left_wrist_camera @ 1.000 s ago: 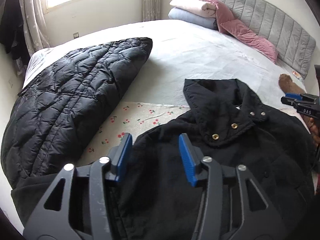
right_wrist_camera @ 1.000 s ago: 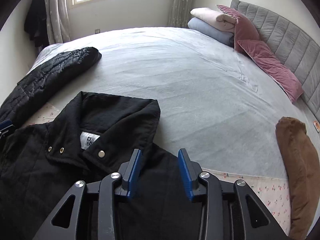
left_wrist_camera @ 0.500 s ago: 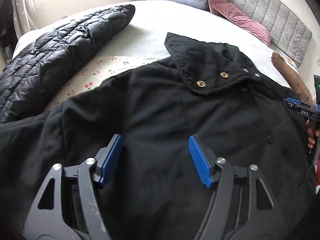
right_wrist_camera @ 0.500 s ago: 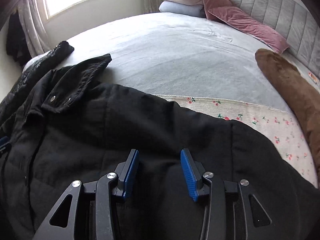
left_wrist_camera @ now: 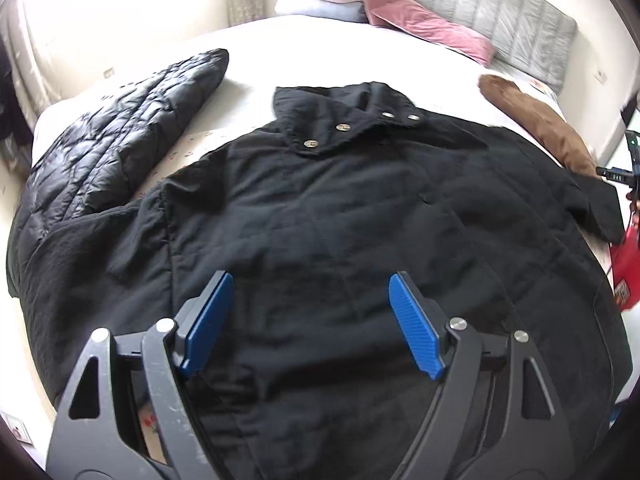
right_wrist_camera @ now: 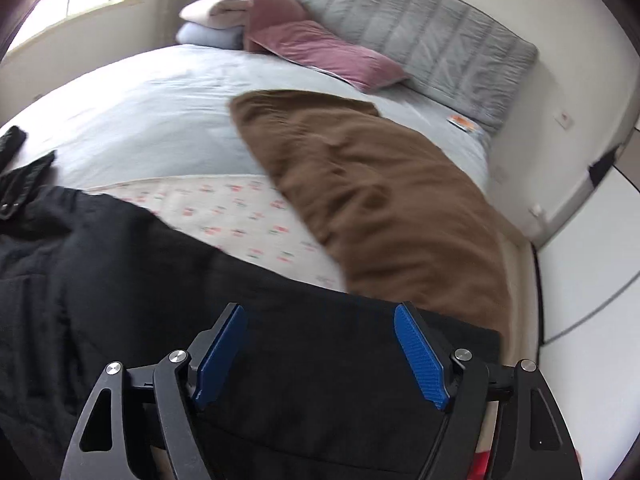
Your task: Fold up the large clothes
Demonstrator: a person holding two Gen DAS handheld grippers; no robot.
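Observation:
A large black coat (left_wrist_camera: pixel 340 208) with brass snaps on its collar lies spread flat on the bed, collar towards the far side. My left gripper (left_wrist_camera: pixel 310 308) is open and empty, hovering over the coat's lower middle. My right gripper (right_wrist_camera: pixel 320 340) is open and empty above the coat's right sleeve (right_wrist_camera: pixel 280 320) near the bed's edge. The right gripper's tip also shows at the right edge of the left wrist view (left_wrist_camera: pixel 616 174).
A black quilted jacket (left_wrist_camera: pixel 116 136) lies to the coat's left. A brown garment (right_wrist_camera: pixel 372 204) lies to its right. Pink pillows (right_wrist_camera: pixel 320 52) and folded bedding (right_wrist_camera: pixel 212 20) sit by the grey headboard (right_wrist_camera: pixel 420 36). A cherry-print cloth (right_wrist_camera: pixel 240 216) lies under the coat.
Both grippers pulled back from the collar towards the near edge and opened wider. The right gripper swung right, towards the sleeve and the brown garment. The coat now lies spread out.

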